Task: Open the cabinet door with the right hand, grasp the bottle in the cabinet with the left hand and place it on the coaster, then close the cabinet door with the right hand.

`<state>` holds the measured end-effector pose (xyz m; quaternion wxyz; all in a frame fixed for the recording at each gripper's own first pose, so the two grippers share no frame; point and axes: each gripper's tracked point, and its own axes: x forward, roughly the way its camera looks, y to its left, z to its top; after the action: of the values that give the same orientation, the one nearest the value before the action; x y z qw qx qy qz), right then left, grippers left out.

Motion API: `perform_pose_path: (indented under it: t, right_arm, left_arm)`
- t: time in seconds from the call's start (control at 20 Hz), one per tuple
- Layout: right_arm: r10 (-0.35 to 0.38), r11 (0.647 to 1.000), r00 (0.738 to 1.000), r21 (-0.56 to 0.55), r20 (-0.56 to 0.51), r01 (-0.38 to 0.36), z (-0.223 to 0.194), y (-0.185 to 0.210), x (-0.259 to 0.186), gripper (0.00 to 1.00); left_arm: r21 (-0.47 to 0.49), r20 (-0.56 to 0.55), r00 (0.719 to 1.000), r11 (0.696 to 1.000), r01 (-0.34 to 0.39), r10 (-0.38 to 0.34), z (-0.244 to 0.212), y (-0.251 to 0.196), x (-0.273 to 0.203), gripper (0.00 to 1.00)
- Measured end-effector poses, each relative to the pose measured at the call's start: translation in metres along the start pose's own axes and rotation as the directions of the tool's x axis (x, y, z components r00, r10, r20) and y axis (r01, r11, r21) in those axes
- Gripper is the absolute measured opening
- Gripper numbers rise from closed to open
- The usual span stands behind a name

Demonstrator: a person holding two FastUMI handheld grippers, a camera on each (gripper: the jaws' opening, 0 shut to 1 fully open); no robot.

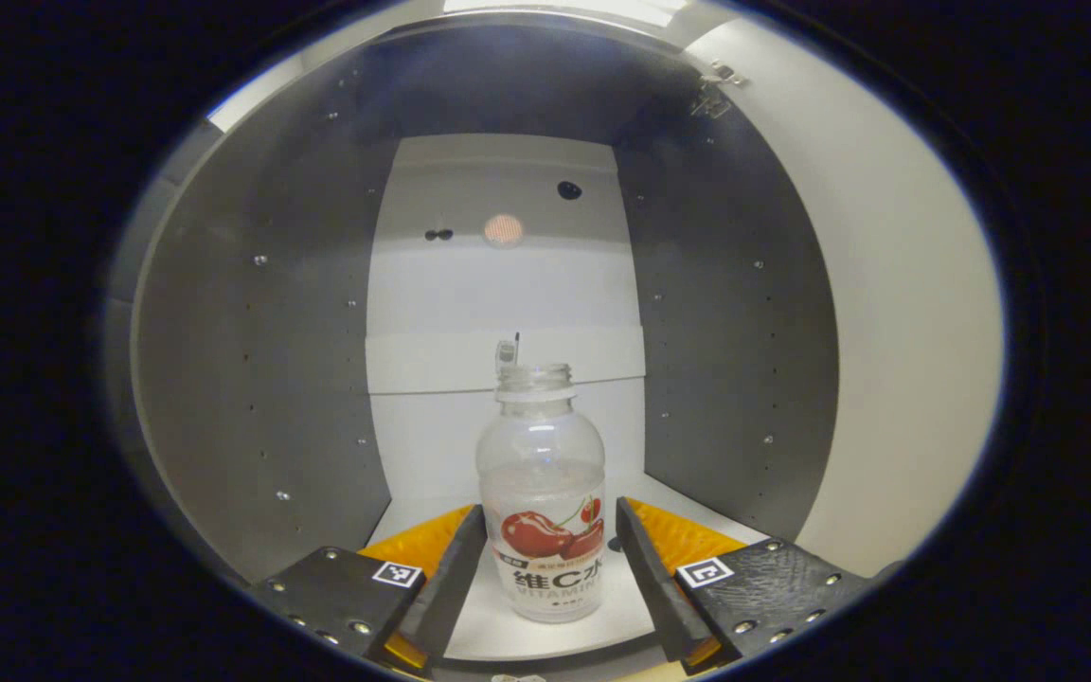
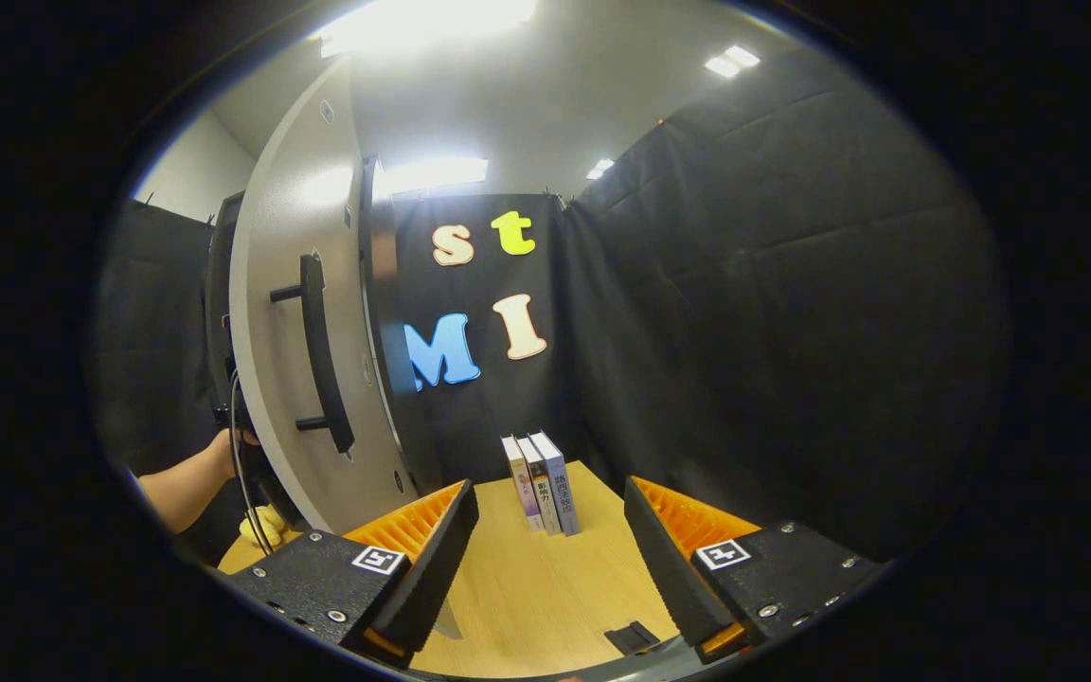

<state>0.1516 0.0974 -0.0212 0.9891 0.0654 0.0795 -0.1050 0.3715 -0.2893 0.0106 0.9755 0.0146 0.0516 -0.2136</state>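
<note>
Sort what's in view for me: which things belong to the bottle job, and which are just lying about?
Part of the job:
bottle, standing in the cabinet between the open left gripper fingers
cabinet door, swung open, with its handle
right gripper, open and holding nothing

Just lying about:
three books standing on the table

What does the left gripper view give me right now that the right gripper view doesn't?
Left gripper view: the cabinet's inside, with the bottle upright between the open left gripper, fingers not touching it. Right gripper view: the door's outer face with its handle, books on the table, a forearm, and the open right gripper. Shared: the opened door.
</note>
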Motion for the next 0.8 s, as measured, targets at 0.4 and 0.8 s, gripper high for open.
perform_pose_path:
  t: [0.4, 0.8]
  right_arm:
    - [0.025, 1.0, 1.0, -0.008, -0.007, -0.025, 0.0, -0.001, 0.009, 0.95]
    - [0.112, 0.993, 0.994, -0.034, -0.012, -0.112, -0.001, 0.001, 0.015, 0.95]
  left_arm:
    - [-0.026, 0.018, 1.0, 0.999, -0.02, 0.021, 0.014, 0.008, -0.009, 0.8]
    - [-0.032, 0.084, 0.995, 0.999, -0.043, 0.045, 0.044, 0.021, -0.055, 0.8]
